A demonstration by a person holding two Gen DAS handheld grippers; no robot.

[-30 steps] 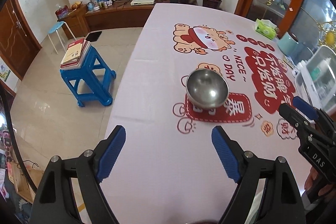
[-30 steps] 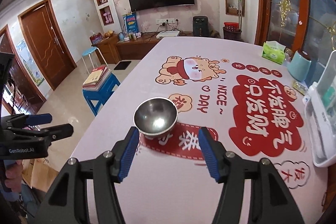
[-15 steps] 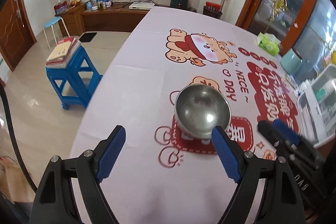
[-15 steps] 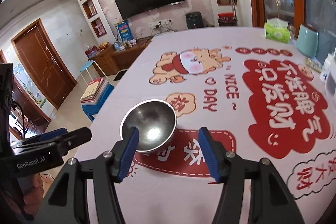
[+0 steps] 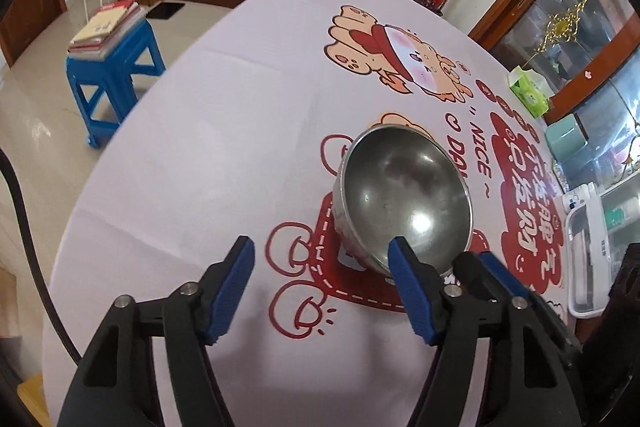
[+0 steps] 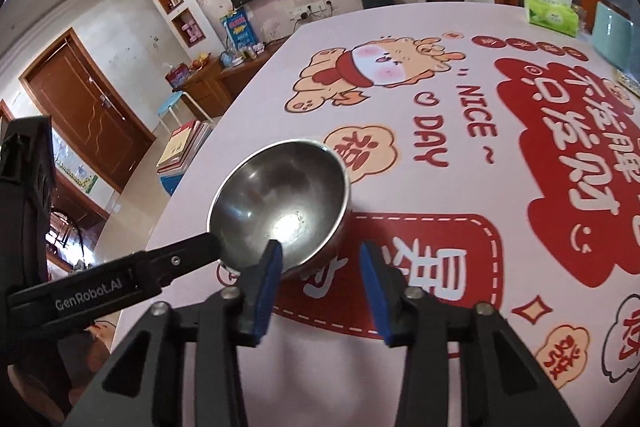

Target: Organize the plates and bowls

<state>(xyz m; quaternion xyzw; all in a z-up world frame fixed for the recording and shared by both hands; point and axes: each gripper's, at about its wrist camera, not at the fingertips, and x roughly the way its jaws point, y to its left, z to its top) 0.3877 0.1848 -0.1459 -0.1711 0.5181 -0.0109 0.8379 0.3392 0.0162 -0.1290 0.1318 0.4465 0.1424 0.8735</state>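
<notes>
A stainless steel bowl [image 5: 404, 203] [image 6: 280, 203] stands upright on the printed tablecloth [image 5: 224, 131]. My left gripper [image 5: 320, 261] is low at the bowl's near left side. Its right fingertip [image 5: 400, 259] lies over the near rim and its left one is out over the cloth. The jaws are closing with the bowl's wall between them, and no pad presses on it. My right gripper [image 6: 322, 261] [image 5: 474, 261] is at the near rim too, its left fingertip [image 6: 274, 255] over the inside. Its jaws are also closing around the wall, with a gap showing.
A blue stool with books [image 5: 108, 67] stands on the floor past the table's left edge. A green tissue pack [image 5: 528, 91], a teal container [image 5: 564, 139] and a white rack [image 5: 588, 239] line the table's right side.
Both grippers have come down and closer to the bowl, and both pairs of jaws have narrowed. The bowl has stayed in place.
</notes>
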